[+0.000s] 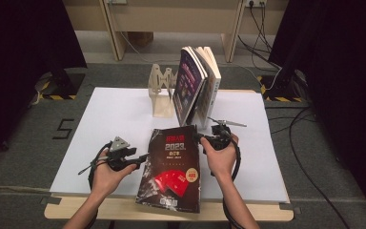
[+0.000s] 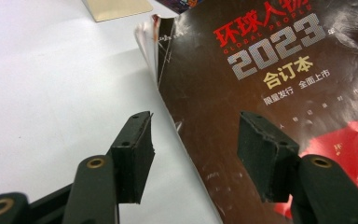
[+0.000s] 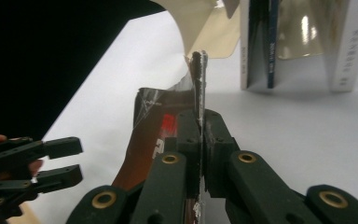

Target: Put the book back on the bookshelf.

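Dark cover: the magazine (image 1: 170,168) lies on the white table sheet (image 1: 114,124), near edge at the table front
Writing: "2023" and "GLOBAL PEOPLE" under red Chinese characters
Right gripper (image 3: 199,140): clamped on the magazine's far right edge
Left gripper (image 2: 193,154): jaws wide apart over the left edge, pads not pressing
Open room: bare white sheet on the left; book stand (image 1: 162,93) and upright books (image 1: 198,83) behind

A recording lab or studio: black curtains (image 1: 24,33) flank a white-topped table (image 1: 105,124), cables (image 1: 305,157) trail over grey carpet (image 1: 28,157), with hazard tape (image 1: 57,97) on stand bases.
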Motion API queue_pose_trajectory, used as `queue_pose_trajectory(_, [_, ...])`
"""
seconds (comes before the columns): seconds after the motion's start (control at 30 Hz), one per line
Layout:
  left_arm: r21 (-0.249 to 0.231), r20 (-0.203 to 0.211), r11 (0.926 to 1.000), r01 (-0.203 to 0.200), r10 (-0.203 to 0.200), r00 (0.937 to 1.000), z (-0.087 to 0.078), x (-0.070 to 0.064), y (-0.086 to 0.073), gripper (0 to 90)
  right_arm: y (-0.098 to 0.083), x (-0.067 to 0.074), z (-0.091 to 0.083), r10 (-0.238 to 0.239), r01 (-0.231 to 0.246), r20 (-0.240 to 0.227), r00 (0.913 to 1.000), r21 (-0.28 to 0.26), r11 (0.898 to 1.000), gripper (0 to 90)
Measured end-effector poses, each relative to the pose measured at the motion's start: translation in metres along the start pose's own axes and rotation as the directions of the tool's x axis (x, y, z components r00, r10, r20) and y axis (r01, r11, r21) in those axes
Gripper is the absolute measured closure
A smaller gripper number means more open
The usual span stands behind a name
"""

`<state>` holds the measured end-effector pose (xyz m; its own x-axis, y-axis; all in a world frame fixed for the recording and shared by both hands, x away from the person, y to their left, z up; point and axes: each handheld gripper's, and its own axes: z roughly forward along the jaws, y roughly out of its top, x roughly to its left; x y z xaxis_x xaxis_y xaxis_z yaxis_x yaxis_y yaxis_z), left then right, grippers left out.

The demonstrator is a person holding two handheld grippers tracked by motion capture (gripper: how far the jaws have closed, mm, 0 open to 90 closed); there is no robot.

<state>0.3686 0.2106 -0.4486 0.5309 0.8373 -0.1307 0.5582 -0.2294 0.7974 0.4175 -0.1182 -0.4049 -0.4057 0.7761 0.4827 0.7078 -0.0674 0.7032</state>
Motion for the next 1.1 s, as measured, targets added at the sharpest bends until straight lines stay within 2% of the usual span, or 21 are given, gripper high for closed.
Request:
queue_pose_trajectory(0.23, [-0.006,0.003,0.9999,-0.008,0.008,1.0,-0.001,-0.001,0.004,44.6,0.004,0.004,-0.003,-0.002,0.002,-0.007,1.0,-0.025,1.0,87.8])
queue_pose_trajectory(0.57, [-0.013,-0.001,0.9999,0.003,-0.003,1.0,0.0,0.0,0.007,41.6,0.01,0.008,-0.006,-0.011,0.01,-0.009,0.9999,-0.066,0.998,87.8])
queue_pose_trajectory(0.83, [-0.014,0.001,0.9999,-0.001,0.001,1.0,0.0,0.0,0.009,41.4,0.015,0.01,-0.01,-0.002,0.001,-0.011,0.9999,-0.111,0.994,87.7])
queue_pose_trajectory(1.1, [-0.023,0.004,0.9997,-0.003,0.003,1.0,0.001,-0.001,0.015,40.7,0.02,0.015,-0.012,-0.017,0.016,-0.008,0.9998,-0.147,0.989,87.7])
